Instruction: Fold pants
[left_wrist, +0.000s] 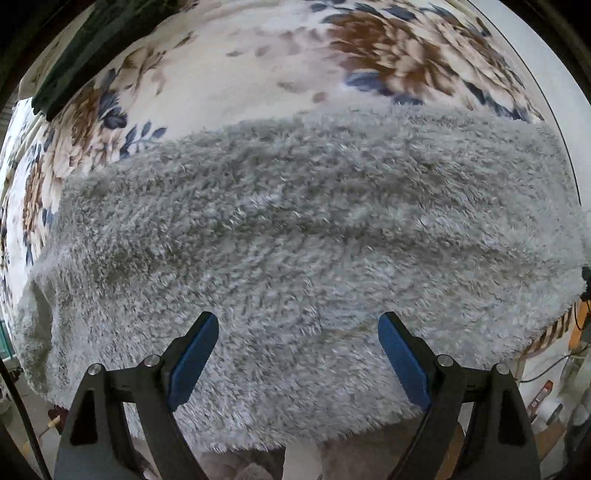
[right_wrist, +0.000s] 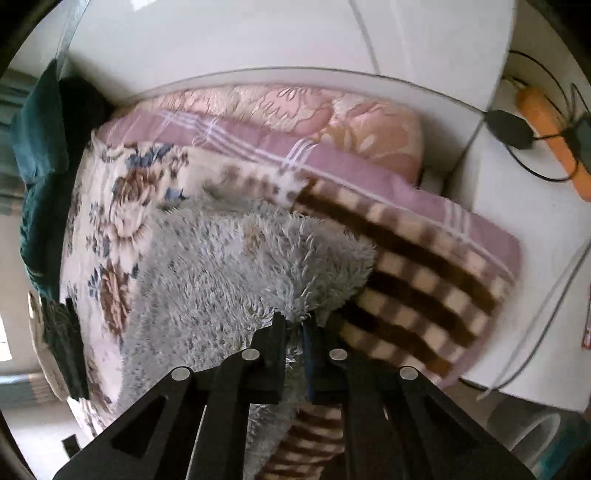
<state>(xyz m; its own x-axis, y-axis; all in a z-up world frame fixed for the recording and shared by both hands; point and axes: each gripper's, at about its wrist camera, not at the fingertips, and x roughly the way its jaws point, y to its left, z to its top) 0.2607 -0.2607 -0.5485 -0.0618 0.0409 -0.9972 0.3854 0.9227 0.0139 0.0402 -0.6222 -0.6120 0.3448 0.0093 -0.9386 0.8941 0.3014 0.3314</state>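
Observation:
The pants (left_wrist: 295, 236) are grey and fluffy, spread wide across a floral bedspread (left_wrist: 229, 74) in the left wrist view. My left gripper (left_wrist: 298, 321) hangs over their near part, pointing down, its blue pads far apart with nothing pinched between them. In the right wrist view the same grey pants (right_wrist: 229, 266) rise in a bunched fold toward the camera. My right gripper (right_wrist: 294, 323) is shut on an edge of that fluffy fabric, which sticks out between the closed black fingers (right_wrist: 275, 332).
A brown-and-cream checked blanket (right_wrist: 413, 280) lies right of the pants over a mauve quilt (right_wrist: 332, 162) and a pink pillow (right_wrist: 332, 114). Dark green cloth (right_wrist: 37, 147) sits at the bed's left edge. Cables and an orange object (right_wrist: 550, 133) lie on the white surface at right.

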